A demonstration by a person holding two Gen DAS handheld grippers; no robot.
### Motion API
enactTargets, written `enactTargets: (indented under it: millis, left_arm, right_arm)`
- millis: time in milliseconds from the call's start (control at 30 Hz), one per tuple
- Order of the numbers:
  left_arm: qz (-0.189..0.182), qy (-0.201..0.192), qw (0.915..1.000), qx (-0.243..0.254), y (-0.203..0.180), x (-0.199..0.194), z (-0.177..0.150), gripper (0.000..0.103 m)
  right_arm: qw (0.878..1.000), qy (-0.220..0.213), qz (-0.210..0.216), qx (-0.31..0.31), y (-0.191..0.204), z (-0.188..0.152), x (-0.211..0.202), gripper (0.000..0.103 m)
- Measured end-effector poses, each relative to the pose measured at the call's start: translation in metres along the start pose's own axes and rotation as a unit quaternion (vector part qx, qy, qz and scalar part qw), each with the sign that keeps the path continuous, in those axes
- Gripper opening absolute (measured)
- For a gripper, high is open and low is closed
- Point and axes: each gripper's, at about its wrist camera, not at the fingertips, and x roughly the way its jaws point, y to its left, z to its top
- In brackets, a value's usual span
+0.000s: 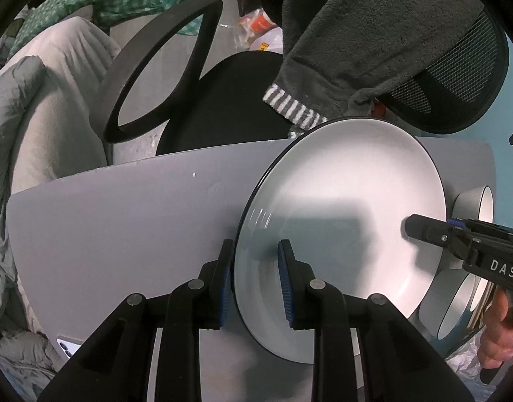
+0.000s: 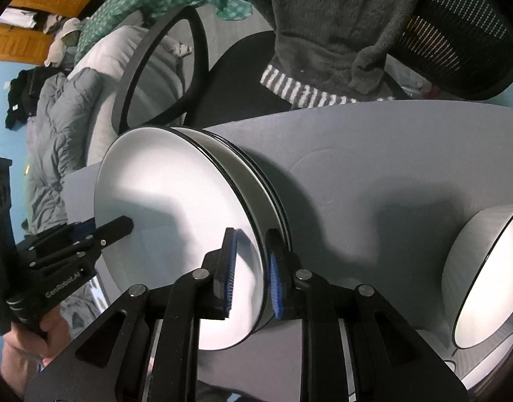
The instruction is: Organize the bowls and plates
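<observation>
right wrist: top plate (image 2: 176, 207) on plate stack (image 2: 256, 181), bowl (image 2: 484, 281) nearby.

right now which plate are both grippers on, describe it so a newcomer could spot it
Start at the grey table in front of the black office chair, where a short stack of white plates sits. It is the top plate, white with a thin dark rim. The left gripper and right gripper straddle its opposite edges, unlike the plates beneath or the bowls nearby.
</observation>
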Motion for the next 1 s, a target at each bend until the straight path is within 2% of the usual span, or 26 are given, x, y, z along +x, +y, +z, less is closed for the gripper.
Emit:
enactTargets:
  millis: [233, 367, 467, 500, 533, 567, 667, 733, 833, 933, 1000]
  left_arm:
    - [0.012, -0.015, 0.9997, 0.017, -0.006, -0.007, -0.005, 0.027]
    - [0.017, -0.028, 0.9992, 0.023, -0.009, -0.016, -0.010, 0.039]
    - [0.026, -0.035, 0.9986, 0.031, -0.011, -0.020, -0.014, 0.044]
    - [0.030, -0.037, 0.9983, 0.033, -0.012, -0.023, -0.016, 0.045]
    - [0.032, -0.040, 0.9981, 0.035, -0.013, -0.024, -0.017, 0.047]
    - [0.033, -0.043, 0.9979, 0.036, -0.013, -0.026, -0.018, 0.048]
    - [0.044, -0.052, 0.9969, 0.039, -0.014, -0.035, -0.026, 0.049]
    - [0.049, -0.064, 0.9959, 0.040, -0.015, -0.044, -0.031, 0.050]
    - [0.050, -0.085, 0.9944, 0.039, -0.018, -0.060, -0.040, 0.055]
    - [0.048, -0.107, 0.9922, 0.042, -0.023, -0.082, -0.052, 0.066]
    - [0.047, -0.125, 0.9900, 0.047, -0.026, -0.097, -0.059, 0.067]
  right_arm:
    - [1.000, 0.023, -0.010, -0.004, 0.008, 0.000, -0.001, 0.038]
    - [0.999, 0.033, -0.021, 0.001, 0.010, -0.004, -0.006, 0.041]
    - [0.999, 0.032, -0.026, 0.006, 0.011, -0.007, -0.011, 0.044]
    - [0.999, 0.030, -0.031, 0.007, 0.011, -0.008, -0.013, 0.051]
    - [0.999, 0.026, -0.042, 0.009, 0.012, -0.009, -0.015, 0.062]
    - [0.998, 0.019, -0.057, 0.007, 0.012, -0.011, -0.019, 0.062]
    - [0.998, 0.011, -0.055, 0.010, 0.012, -0.013, -0.026, 0.062]
    - [0.998, -0.004, -0.069, 0.009, 0.013, -0.016, -0.034, 0.062]
    - [0.995, -0.035, -0.095, 0.000, 0.020, -0.025, -0.052, 0.062]
    - [0.989, -0.079, -0.125, -0.007, 0.027, -0.037, -0.074, 0.062]
    - [0.983, -0.112, -0.147, -0.010, 0.030, -0.046, -0.090, 0.063]
